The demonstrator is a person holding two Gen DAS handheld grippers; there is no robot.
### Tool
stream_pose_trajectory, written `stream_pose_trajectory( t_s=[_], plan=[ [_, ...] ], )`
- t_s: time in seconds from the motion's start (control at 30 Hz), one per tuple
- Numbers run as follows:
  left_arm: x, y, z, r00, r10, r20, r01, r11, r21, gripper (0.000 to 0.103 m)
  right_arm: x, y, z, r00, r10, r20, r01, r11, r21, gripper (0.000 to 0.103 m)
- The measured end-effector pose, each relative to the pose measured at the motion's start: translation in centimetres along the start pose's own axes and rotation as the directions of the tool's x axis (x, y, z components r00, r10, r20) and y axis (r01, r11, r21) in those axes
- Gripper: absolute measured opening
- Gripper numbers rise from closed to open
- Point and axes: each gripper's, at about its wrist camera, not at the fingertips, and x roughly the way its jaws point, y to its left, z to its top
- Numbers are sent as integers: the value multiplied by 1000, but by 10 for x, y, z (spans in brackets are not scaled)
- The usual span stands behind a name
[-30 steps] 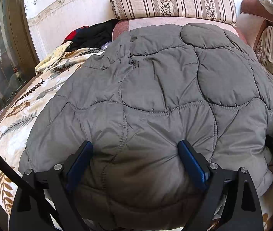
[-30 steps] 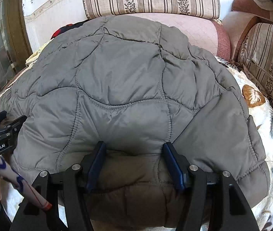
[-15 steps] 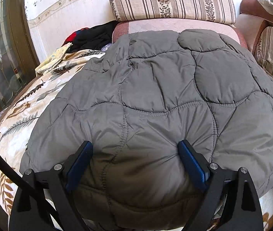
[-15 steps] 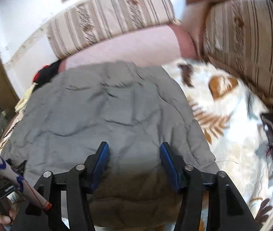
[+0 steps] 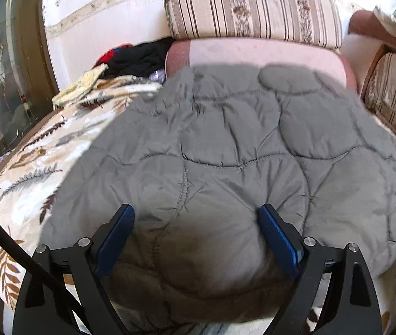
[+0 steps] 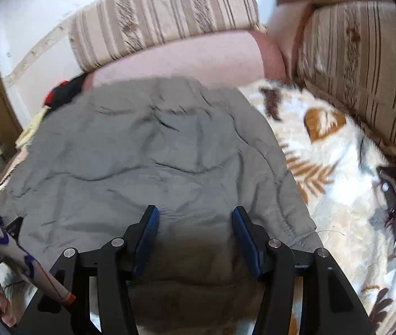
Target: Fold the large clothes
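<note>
Here, left to right as I see it:

Left hand-held gripper (image 5: 195,237): my fingers stand wide, straddling a puffed hump at the near hem of the grey quilted jacket (image 5: 239,145); whether the pads press into it I cannot tell.

Jacket: spread flat on the leaf-print bed cover (image 5: 30,173), straight ahead of and below both hands, reaching away from me to the pink cushion (image 5: 267,53).

Long axis: I judge it runs away from me, with the near hem crossing in front of both hands.

Right hand-held gripper (image 6: 195,237): jaws easing apart, near-right hem between the fingers, no bite showing.

Nearer hand: about equal; each sits at its own end of the hem, the right nearer the jacket's right edge.
</note>
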Motion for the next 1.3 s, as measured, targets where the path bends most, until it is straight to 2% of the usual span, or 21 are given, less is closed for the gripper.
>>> stream_pose_trajectory(
  t_s=[0.1, 0.17, 0.27, 0.37, 0.43, 0.5, 0.7, 0.77, 0.87, 0.97, 1.07, 1.17, 1.3],
  plan=[
    [-22, 1, -3, 997, 47, 60, -48, 999, 17, 90, -29, 19, -2, 998, 1, 65, 3, 998, -65, 66],
    [-33, 4, -8, 996, 60, 73, -61, 998, 6, 90, -52, 27, -7, 995, 13, 101, -6, 997, -74, 70],
    [-34, 15, -16, 996, 80, 37, -79, 997, -26, 90, -79, 31, -17, 992, 56, 116, -50, 997, -57, 71],
    [-23, 38, -20, 993, 119, -25, -120, 989, -88, 90, -88, 27, -25, 994, 36, 100, -29, 997, -66, 71],
    [-6, 53, -22, 992, 75, -106, -89, 987, -134, 91, -86, 18, -24, 997, 27, 73, -24, 999, -40, 73],
    [2, 61, -25, 989, 48, -138, -73, 980, -187, 94, -76, 4, -23, 999, 19, 35, -20, 1000, 6, 73],
    [7, 53, -29, 988, 67, -138, -89, 983, -158, 95, -23, -20, -34, 995, 28, -100, -21, 997, 71, 76],
    [6, 53, -29, 988, 59, -140, -82, 982, -168, 95, -21, -16, -33, 995, 21, -101, -18, 999, 34, 79],
    [-14, 56, -30, 991, 59, -123, -80, 982, -171, 94, -33, -12, -32, 995, 31, -100, -29, 999, 19, 77],
    [-55, 58, -24, 998, 49, -40, -55, 985, -162, 94, -71, -7, -23, 997, 68, -27, -67, 998, 21, 76],
    [-99, 62, -4, 998, 28, 50, -19, 985, -169, 94, -113, 11, 1, 997, 57, 49, -55, 997, -50, 77],
    [-141, 68, 20, 990, 30, 135, -6, 985, -175, 94, -156, 19, 32, 988, 111, 103, -107, 993, -41, 81],
    [-203, 78, 49, 974, 46, 224, -4, 983, -184, 95, -219, 35, 65, 975, 104, 198, -93, 994, -64, 90]
  ],
)
